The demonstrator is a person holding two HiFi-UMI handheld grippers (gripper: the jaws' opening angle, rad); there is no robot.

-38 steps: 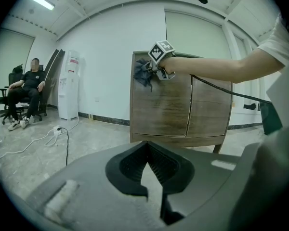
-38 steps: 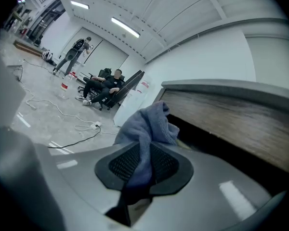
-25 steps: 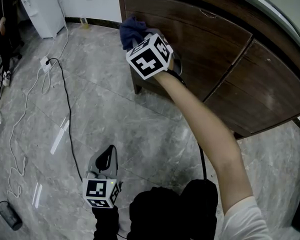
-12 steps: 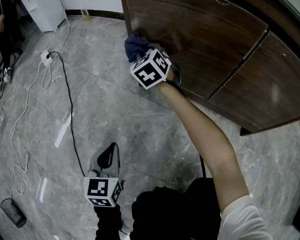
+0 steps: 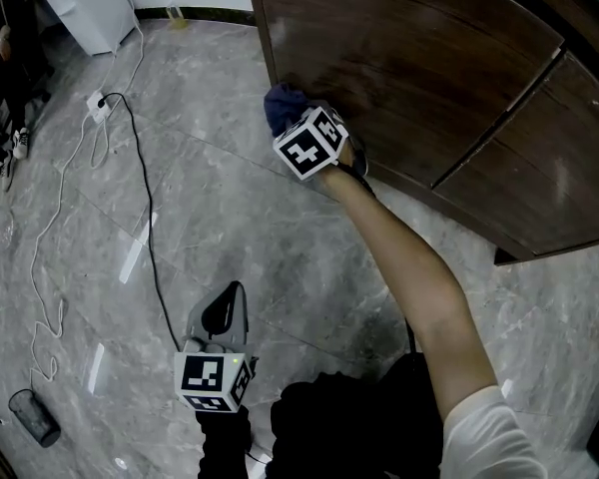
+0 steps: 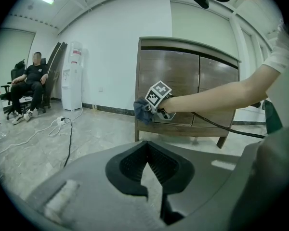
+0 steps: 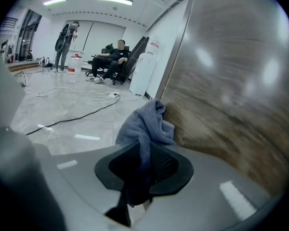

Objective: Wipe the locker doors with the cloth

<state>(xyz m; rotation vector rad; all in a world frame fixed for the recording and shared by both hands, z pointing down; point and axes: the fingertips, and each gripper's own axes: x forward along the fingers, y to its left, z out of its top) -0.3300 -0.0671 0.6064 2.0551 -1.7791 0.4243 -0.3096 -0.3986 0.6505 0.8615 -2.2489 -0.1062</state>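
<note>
Cloth: a blue-grey cloth is bunched between the jaws of the right gripper, its loose end pressed against dark wood in the right half of the right gripper view.
Right gripper: clenched on the cloth at the end of an outstretched bare arm, upper middle of the head view.
Contact point: the cloth touches the left locker door low down, close to the cabinet's left edge.
Left gripper: the left gripper is pinched together on nothing and held low over the floor, at the bottom left of the head view, well apart from the work.
Second door: the right locker door runs off the right edge of the head view, beyond a thin seam.
Surroundings: a black cable snakes across the grey marble floor at left; a white water dispenser stands by the wall at left in the left gripper view.
Step in hand: wiping the lower left corner of the left door, judging by the pose.
Doing it well: keep the wad of cloth, not the hard jaws, against the wood. Even pressure and overlapping passes should reach the bottom edge, and the grip must hold firm so the cloth does not slip out.
</note>
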